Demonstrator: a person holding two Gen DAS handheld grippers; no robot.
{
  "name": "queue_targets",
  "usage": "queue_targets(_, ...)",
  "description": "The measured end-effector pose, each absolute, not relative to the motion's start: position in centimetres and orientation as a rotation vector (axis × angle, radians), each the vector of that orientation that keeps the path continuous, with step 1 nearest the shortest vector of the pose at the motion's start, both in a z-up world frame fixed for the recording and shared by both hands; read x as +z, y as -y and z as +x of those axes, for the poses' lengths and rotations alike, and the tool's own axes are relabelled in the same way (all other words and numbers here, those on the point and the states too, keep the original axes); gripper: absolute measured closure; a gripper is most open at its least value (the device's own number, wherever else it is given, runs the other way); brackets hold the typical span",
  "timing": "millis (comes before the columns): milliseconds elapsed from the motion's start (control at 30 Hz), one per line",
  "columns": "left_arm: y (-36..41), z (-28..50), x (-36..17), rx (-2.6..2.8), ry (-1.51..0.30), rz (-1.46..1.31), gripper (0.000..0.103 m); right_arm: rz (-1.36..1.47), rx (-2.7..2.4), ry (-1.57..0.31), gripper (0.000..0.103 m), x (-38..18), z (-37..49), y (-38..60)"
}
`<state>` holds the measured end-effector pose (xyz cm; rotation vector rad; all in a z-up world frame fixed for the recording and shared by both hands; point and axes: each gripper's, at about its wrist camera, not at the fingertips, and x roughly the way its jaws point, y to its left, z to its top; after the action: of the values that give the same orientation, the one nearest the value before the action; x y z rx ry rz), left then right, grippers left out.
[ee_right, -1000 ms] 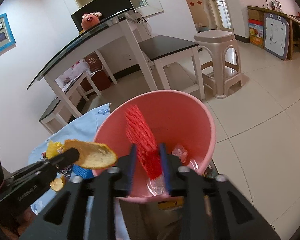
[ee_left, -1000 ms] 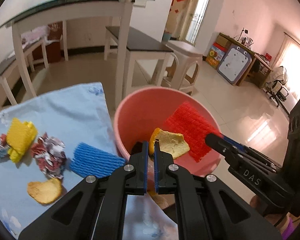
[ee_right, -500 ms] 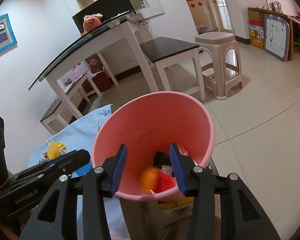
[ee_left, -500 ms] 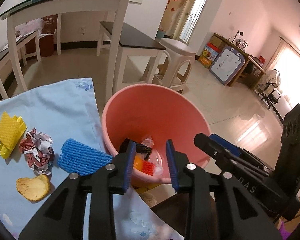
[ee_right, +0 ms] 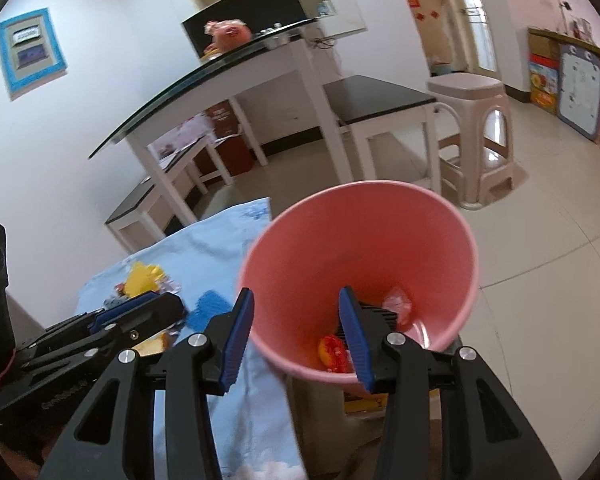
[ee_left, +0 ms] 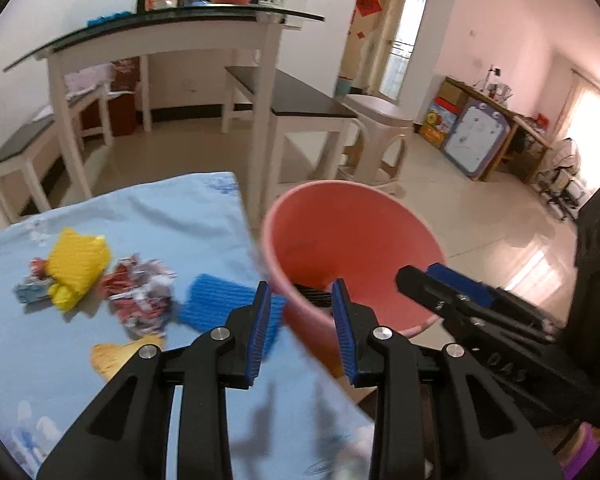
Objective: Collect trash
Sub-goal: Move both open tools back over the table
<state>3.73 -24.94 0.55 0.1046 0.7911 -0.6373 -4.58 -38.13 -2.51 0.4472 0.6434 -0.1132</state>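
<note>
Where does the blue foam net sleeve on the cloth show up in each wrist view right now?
Left wrist: blue foam net sleeve lies lower centre, left of the left finger.
Right wrist: same sleeve shows lower left of centre, partly hidden behind the left gripper.
Shared landmark: the pink plastic bucket, just right of it.

Each fisheye looks forward and downward along its own gripper's fingers from close above the pink bucket (ee_left: 352, 252), which sits centre-right in the left view and centre in the right, and both share the blue cloth (ee_right: 220, 236) and white tables beyond.
</note>
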Motion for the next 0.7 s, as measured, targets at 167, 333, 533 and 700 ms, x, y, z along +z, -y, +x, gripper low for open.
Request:
queue_targets(167,21.5,3.0,0.7,-0.57,-0.758,0.106,0.071,0.415,-0.044,-0.646,0.059,-2.0,-4.3,35.7)
queue_targets(333,17.2,3.2,0.8,-0.496,-0.742,0.088,0.071,0.372,0.03,-0.662,0.059,-1.6,-3.5,32.6)
queue_targets(533,11.6,4.7,-0.1,-0.388,-0.769,0.062,0.071,0.343,0.113,-0.688,0.059,-1.6,-1.3,28.9)
queue_targets(700,6.6,6.7,-0.9,-0.31,-0.795,-0.002,0.071,0.317,0.163,-0.715,0.058,-1.7,1.0,26.2)
